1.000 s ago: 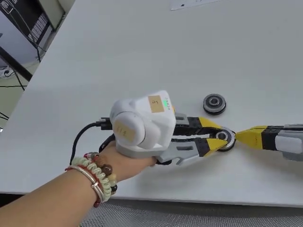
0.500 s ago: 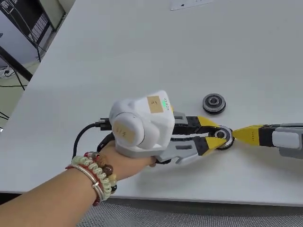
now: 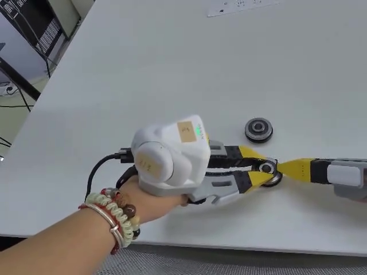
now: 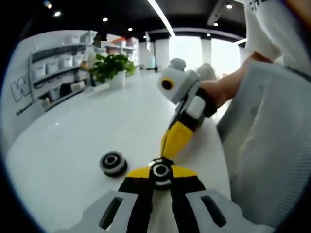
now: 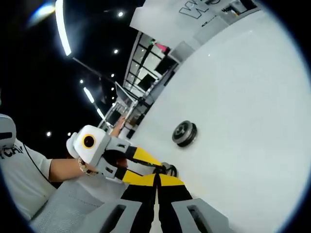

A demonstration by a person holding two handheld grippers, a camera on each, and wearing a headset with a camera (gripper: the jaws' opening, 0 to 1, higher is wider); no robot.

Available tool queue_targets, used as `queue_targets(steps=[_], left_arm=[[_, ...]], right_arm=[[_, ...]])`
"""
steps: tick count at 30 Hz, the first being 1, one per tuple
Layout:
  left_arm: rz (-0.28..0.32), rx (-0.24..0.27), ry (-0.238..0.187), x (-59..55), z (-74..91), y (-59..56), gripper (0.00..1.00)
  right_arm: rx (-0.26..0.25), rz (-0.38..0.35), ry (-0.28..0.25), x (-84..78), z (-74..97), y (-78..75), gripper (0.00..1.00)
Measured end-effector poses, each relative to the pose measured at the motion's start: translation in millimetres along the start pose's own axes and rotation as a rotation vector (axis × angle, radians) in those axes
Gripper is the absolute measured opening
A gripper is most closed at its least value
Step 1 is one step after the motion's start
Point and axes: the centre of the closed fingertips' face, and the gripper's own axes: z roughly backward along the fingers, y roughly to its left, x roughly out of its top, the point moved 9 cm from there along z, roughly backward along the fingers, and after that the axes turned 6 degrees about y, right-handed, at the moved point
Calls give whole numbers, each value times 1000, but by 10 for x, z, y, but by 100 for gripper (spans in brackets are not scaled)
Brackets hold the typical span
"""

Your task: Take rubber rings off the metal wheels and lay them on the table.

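Left claw held level over table, jaws clamped on metal wheel, right claw opposite, jaws pinched narrow, tip at wheel's rim, second wheel just beyond.

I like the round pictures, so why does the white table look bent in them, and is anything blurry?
Left gripper view: the fisheye lens bends the white table, and the black-ringed metal wheel looks soft. Right gripper view: same bend, ceiling lights smear into streaks. Head view: straight, even light, faint shadows.
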Motion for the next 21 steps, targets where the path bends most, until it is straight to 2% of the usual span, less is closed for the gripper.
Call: queue_targets(steps=[4,21], left_arm=[[2,1,-2,0,0,2,14],[-2,-6,-9,-8,-4,-5,14]], right_arm=[[19,-26,-14,-5,-4,0,0],[70,-10,-21,0,-32,68,0]])
